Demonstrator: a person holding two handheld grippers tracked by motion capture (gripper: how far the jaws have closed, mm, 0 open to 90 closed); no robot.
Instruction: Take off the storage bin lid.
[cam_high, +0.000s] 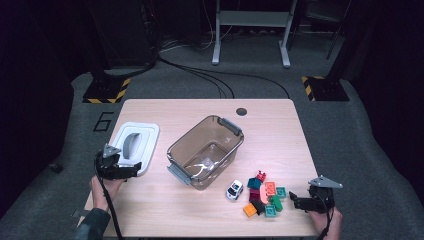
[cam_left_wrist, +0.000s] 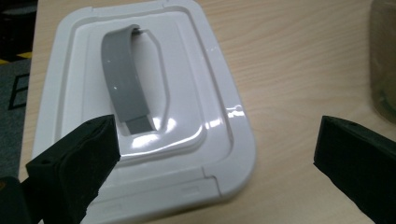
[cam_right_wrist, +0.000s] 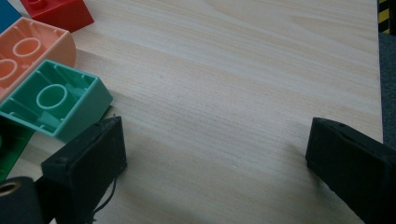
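Note:
A white lid (cam_high: 135, 144) with a grey handle (cam_left_wrist: 123, 79) lies flat at the table's left. My left gripper (cam_high: 131, 171) sits at the lid's near edge, and in the left gripper view it (cam_left_wrist: 215, 135) stands open with nothing between its jaws. A clear plastic bin (cam_high: 206, 150) stands lidless mid-table. My right gripper (cam_high: 295, 201) rests low at the near right, open (cam_right_wrist: 215, 140) over bare wood. Just to its left lies a pile of toy bricks (cam_high: 265, 194): a mint brick (cam_right_wrist: 56, 100) beside the left jaw, a peach brick (cam_right_wrist: 28, 51), and a red brick (cam_right_wrist: 56, 11).
A small white toy car (cam_high: 234, 189) sits between the bin and the bricks. The bin's wall (cam_left_wrist: 385, 60) shows at the right edge of the left gripper view. The wooden table (cam_high: 280, 130) has bare wood at the back and the right. Cables and stands cross the floor beyond.

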